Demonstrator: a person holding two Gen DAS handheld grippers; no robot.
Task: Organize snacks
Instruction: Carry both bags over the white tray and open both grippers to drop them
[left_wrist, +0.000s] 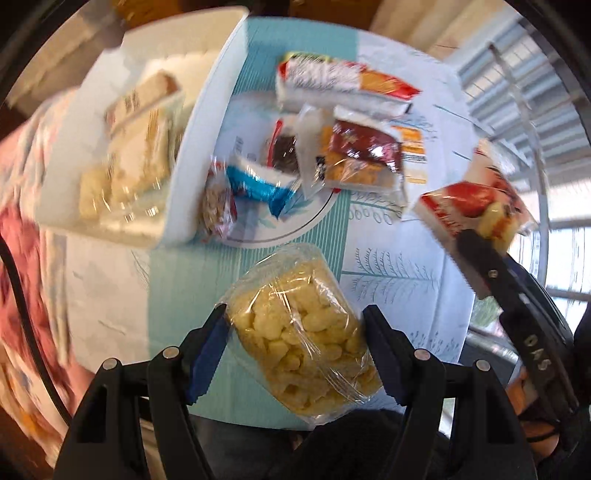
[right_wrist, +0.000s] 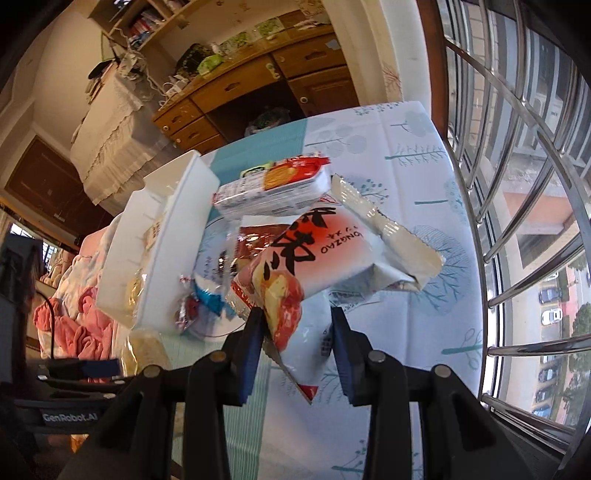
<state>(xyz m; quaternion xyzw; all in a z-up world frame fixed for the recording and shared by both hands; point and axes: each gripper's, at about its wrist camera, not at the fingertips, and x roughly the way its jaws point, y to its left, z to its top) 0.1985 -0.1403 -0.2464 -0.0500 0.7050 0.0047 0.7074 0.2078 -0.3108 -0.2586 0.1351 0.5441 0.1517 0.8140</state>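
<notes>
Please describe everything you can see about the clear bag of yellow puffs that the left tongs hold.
The clear bag of yellow puffs is a crinkled transparent plastic pouch, packed full of pale yellow puffed pieces. It sits tilted between the two blue-padded fingers of the left tongs, which press it on both sides. It hangs over the teal stripe of the tablecloth, nearer the camera than the snack pile. Whether its underside touches the cloth cannot be told.
</notes>
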